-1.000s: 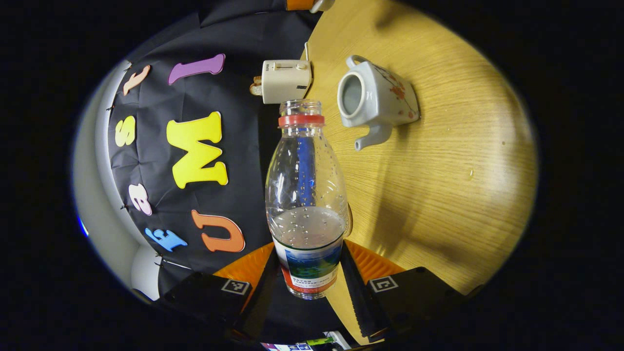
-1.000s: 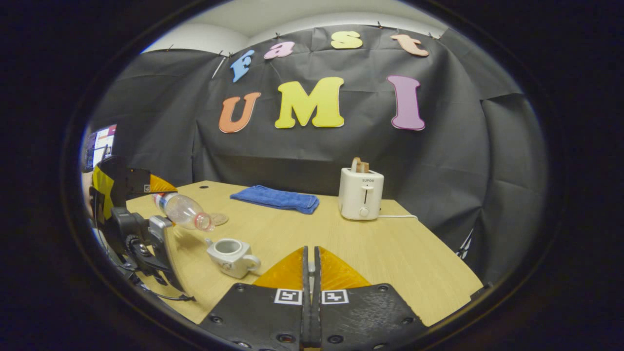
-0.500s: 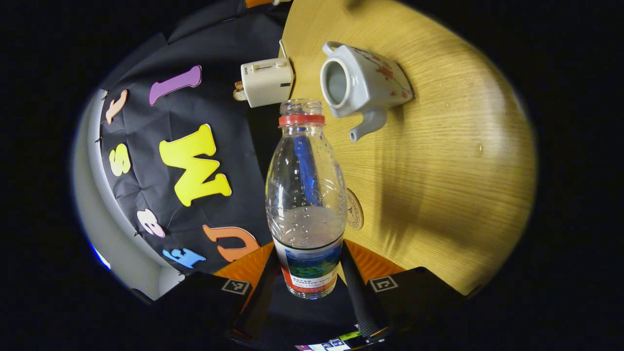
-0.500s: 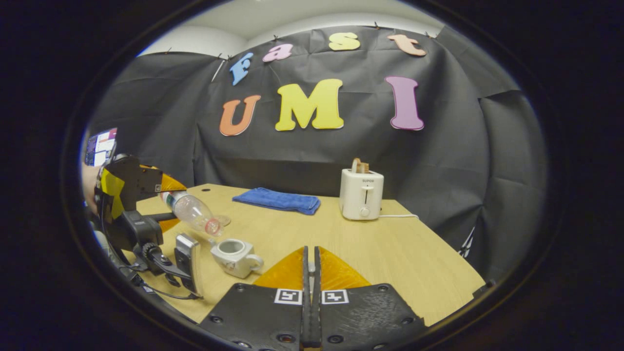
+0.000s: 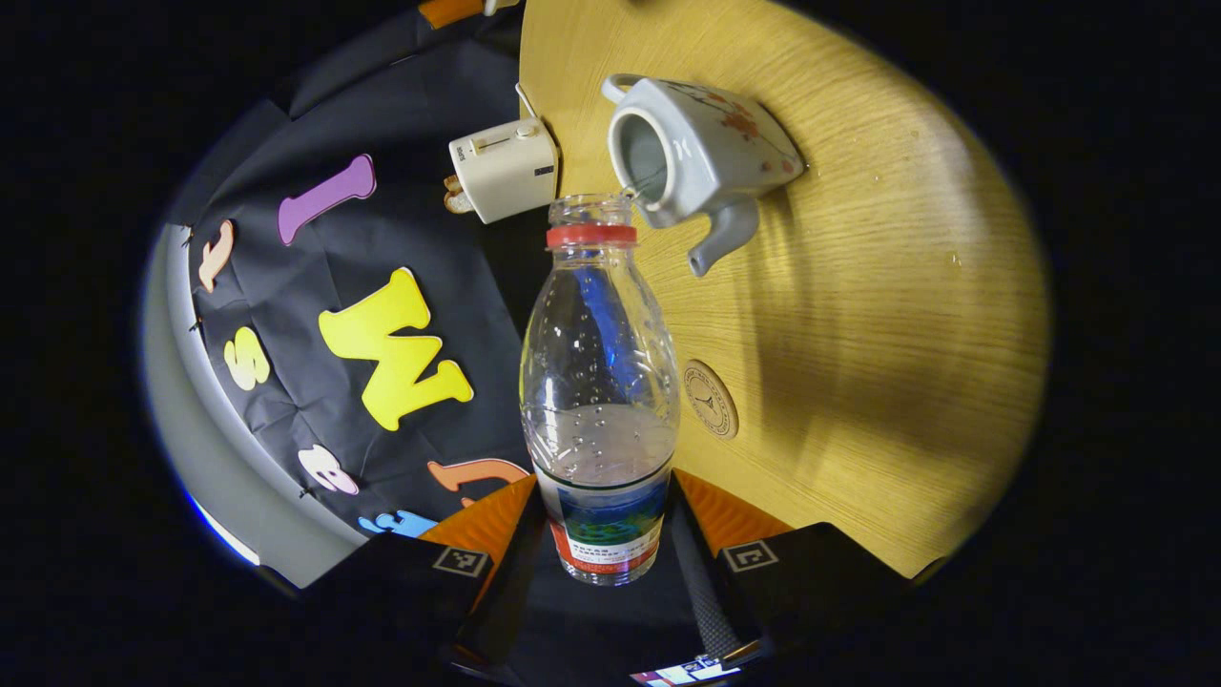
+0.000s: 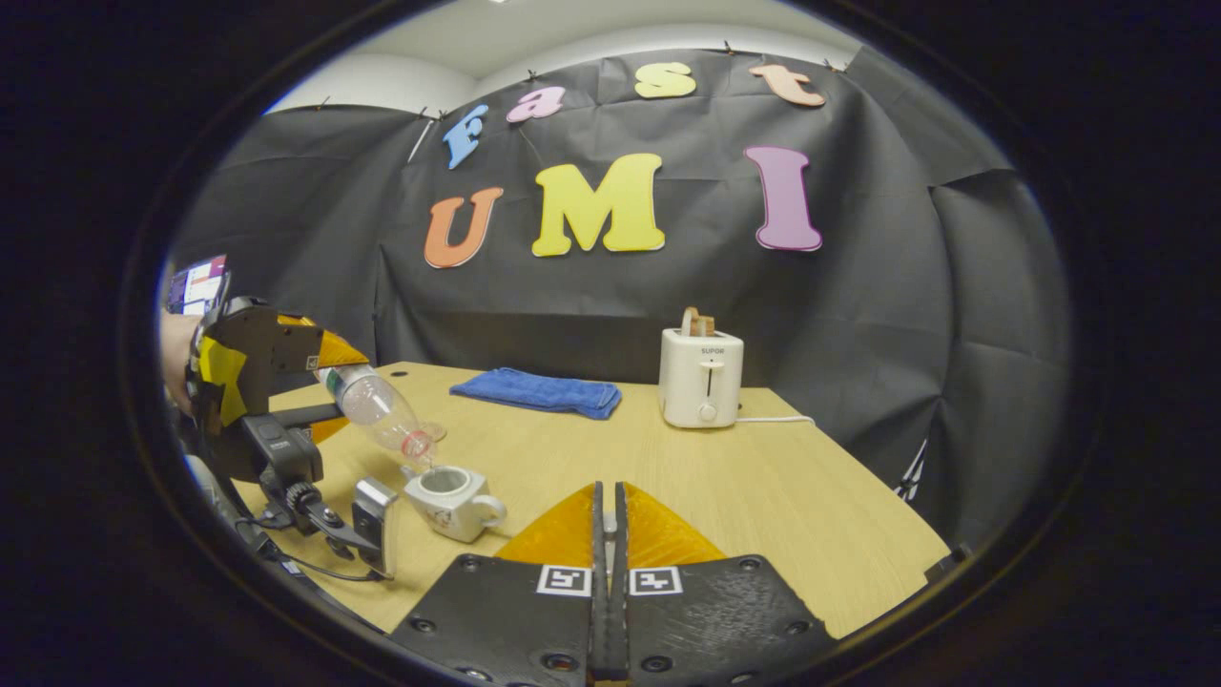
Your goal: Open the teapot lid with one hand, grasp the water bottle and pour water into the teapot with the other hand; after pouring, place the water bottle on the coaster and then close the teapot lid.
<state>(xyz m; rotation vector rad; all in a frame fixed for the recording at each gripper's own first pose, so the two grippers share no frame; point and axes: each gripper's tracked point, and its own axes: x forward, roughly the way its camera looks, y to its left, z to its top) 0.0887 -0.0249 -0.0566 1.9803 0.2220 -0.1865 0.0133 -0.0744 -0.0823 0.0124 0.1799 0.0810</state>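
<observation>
In the left gripper view the left gripper (image 5: 610, 563) has its two fingers pressed on the labelled lower body of the clear plastic water bottle with a red neck ring (image 5: 599, 401), which is uncapped, partly full and tipped over toward the table. Its open mouth sits right at the rim of the pale grey ceramic teapot with a red floral pattern (image 5: 694, 153), whose opening is uncovered; a thin thread of water seems to run from the mouth into the pot, so the step in hand looks like the pour itself, just begun. The round brown coaster (image 5: 711, 399) lies on the light wooden table (image 5: 887, 315), just beside the bottle and nearer than the teapot. In the right gripper view the right gripper (image 6: 607, 534) has its jaws closed together; whether the lid is pinched between them I cannot tell. Farther back stand a folded blue cloth (image 6: 539, 391) and a white toaster (image 6: 701, 379). Next, I judge, the tilt must be kept steady over the opening, then the bottle righted and carried to the coaster.
</observation>
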